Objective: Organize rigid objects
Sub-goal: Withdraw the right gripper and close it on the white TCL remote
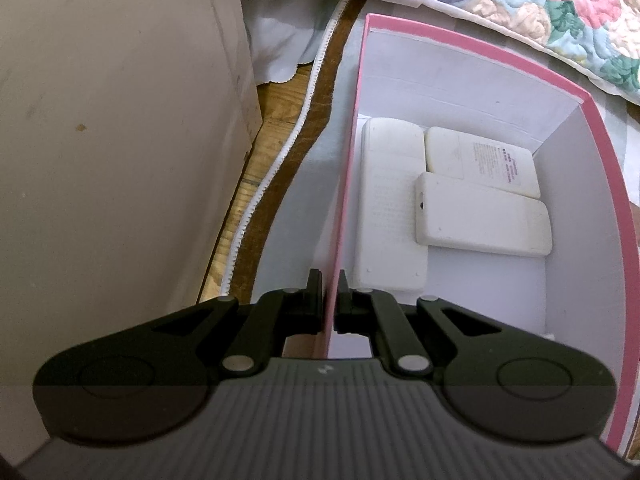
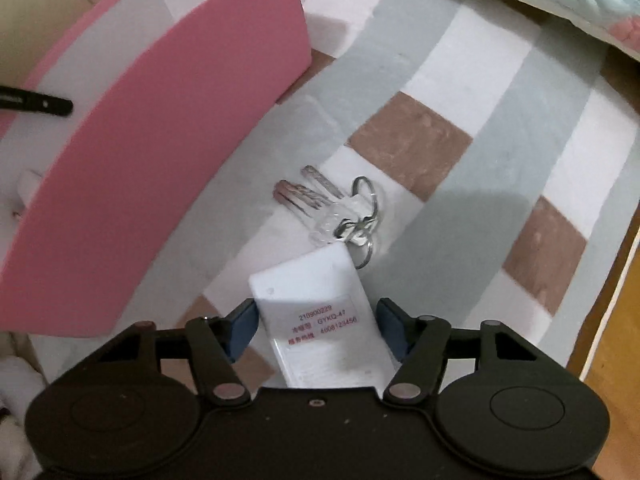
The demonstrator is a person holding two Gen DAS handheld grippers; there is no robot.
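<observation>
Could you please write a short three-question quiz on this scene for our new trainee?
1. True or false: the left gripper is clamped on the wall of the pink box.
2. How many white devices lie inside the box?
3. What sits between the right gripper's open jaws? A) a white remote with a red-print label B) a key bunch C) nothing

Key: 1 true; 2 three; 3 A
</observation>
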